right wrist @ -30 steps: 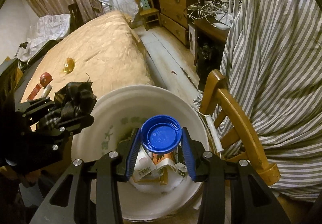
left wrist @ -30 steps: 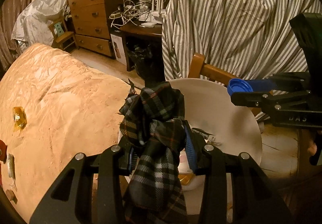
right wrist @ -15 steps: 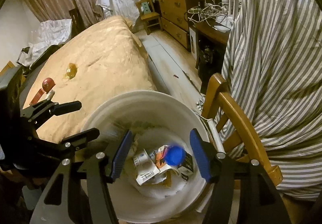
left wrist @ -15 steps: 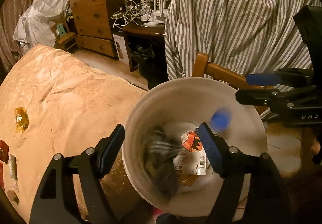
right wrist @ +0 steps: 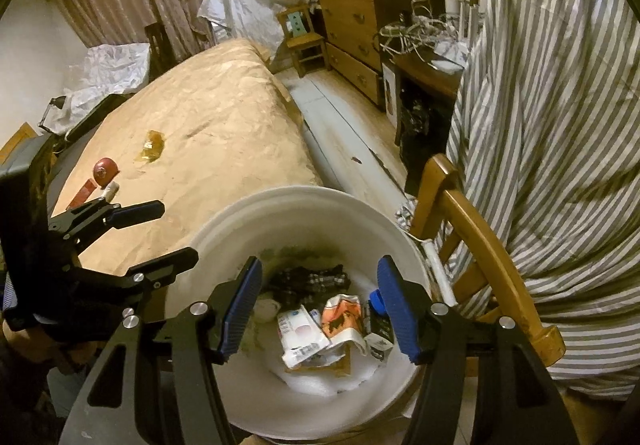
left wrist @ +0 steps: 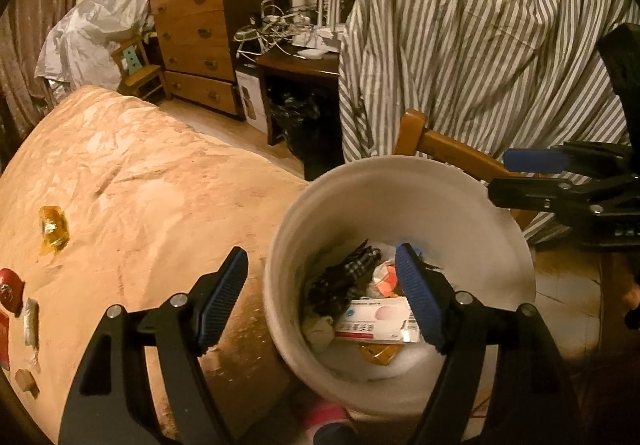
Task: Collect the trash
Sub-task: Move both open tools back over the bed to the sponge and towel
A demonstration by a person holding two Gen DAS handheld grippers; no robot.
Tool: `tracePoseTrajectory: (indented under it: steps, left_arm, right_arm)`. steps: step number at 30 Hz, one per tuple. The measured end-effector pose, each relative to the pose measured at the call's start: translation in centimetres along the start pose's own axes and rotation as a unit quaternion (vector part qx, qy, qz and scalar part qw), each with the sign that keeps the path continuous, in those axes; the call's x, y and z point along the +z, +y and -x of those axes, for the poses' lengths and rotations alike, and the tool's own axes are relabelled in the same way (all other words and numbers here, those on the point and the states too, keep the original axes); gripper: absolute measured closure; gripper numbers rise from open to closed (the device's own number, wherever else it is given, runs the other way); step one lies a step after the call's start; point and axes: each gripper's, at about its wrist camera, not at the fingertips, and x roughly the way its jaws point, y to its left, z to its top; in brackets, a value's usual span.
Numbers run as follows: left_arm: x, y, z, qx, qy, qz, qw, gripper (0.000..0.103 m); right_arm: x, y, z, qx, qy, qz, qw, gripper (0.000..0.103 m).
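Both grippers hung over the round white plastic bucket, and both were empty. The left gripper had its blue-padded jaws wide apart with nothing between the pads; its jaws had just been opening, and they only framed the bucket's left wall. The right gripper also stood wide, having just been opening too, and no thing was pressed by its pads.

So this part of the task was done. The dark plaid cloth lay inside the bucket, at about 10 o'clock of the pile as the left wrist view showed it. The blue round bottle cap rested at about 3 o'clock of the pile in the right wrist view, just beside the right pad. Around them lay a white and pink paper packet, an orange and white crumpled carton and some yellow wrapper below.

Work was left on the tan crinkled bedcover. An amber shiny wrapper was lying there, at about 10 o'clock from the bucket, well apart from it. Further, near 9 o'clock, a red round object, a red flat stick and a small white roll were together. A small tan block showed at the left view's edge. I judged these the next things to collect, perhaps half the task.
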Motion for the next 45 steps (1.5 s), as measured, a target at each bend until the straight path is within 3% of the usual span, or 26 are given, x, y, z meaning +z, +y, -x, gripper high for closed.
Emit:
tracePoseTrajectory:
  steps: [13, 19, 30, 35, 39, 43, 45]
  left_arm:
    - [-3.7, 5.7, 4.0, 0.044, -0.024, 0.052, 0.9974, 0.03]
    - [-5.7, 9.1, 5.6, 0.065, -0.03, 0.079, 0.9943, 0.03]
    - [-9.7, 16.3, 7.5, 0.1, -0.032, 0.143, 0.9841, 0.027]
    - [-13.8, 22.0, 8.1, 0.131, -0.018, 0.197, 0.9715, 0.026]
    - [-18.8, 28.3, 8.6, 0.169, 0.004, 0.262, 0.9502, 0.026]
    - [-22.9, 34.2, 8.9, 0.178, 0.019, 0.33, 0.9269, 0.026]
    - [-23.8, 36.4, 8.8, 0.176, 0.021, 0.349, 0.9201, 0.026]
  right_arm:
    - [0.7, 10.5, 1.4, 0.046, -0.055, 0.08, 0.994, 0.021]
    - [1.2, 16.0, 0.4, 0.074, -0.058, 0.106, 0.99, 0.014]
    - [2.0, 25.0, -3.3, 0.113, -0.043, 0.15, 0.981, 0.011]
    - [1.4, 29.1, -6.6, 0.139, -0.016, 0.167, 0.976, 0.011]
    - [1.0, 31.6, -9.2, 0.155, 0.002, 0.174, 0.972, 0.011]
    - [0.7, 33.7, -11.8, 0.171, 0.019, 0.177, 0.969, 0.011]
    - [0.7, 34.5, -13.0, 0.178, 0.027, 0.18, 0.967, 0.011]
